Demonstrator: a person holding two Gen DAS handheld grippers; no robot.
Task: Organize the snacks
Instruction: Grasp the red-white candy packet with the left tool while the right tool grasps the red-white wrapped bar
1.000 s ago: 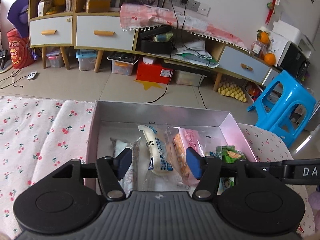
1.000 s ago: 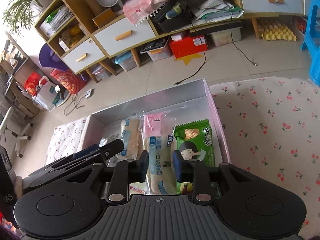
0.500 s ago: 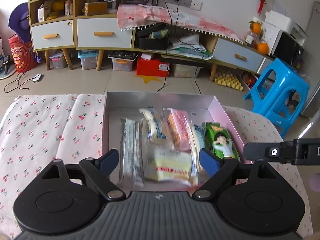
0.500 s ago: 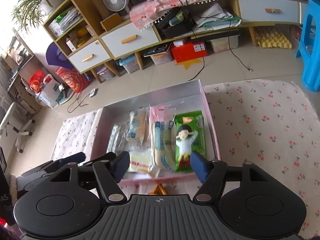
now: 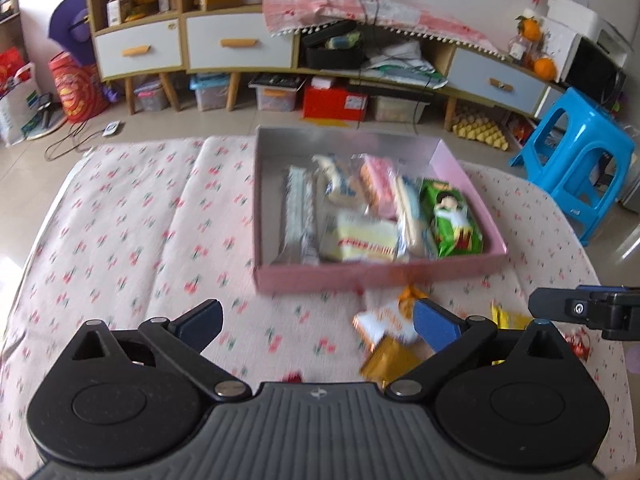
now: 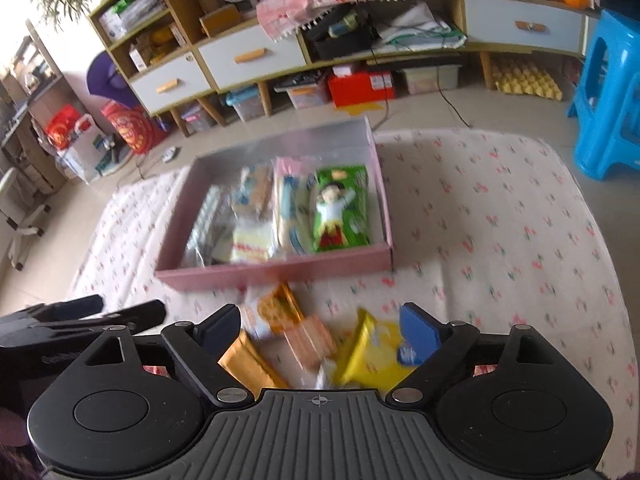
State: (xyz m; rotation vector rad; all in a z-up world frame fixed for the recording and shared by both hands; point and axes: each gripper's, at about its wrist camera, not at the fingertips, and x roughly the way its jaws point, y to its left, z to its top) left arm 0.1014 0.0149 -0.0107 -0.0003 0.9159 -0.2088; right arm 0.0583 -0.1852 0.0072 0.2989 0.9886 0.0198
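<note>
Two hand-held grippers above a table covered by a cherry-print cloth. The left gripper has its jaws spread wide and holds nothing; the right gripper is likewise wide open and empty, its blue pads apart over loose packets.

One pink box with a silvery interior sits on the cloth ahead of both grippers. At least five wrapped snacks can be counted in it, lying side by side: one silver-striped packet at the left, one yellow-and-white packet near the front wall, one pink packet, one pale packet with blue print, and one green packet with a cartoon child against the right wall.

Outside the box, just in front of its near wall, lie roughly four loose snacks: two orange packets, one amber-gold packet and one yellow packet. Motion blur prevents a firmer count.
</note>
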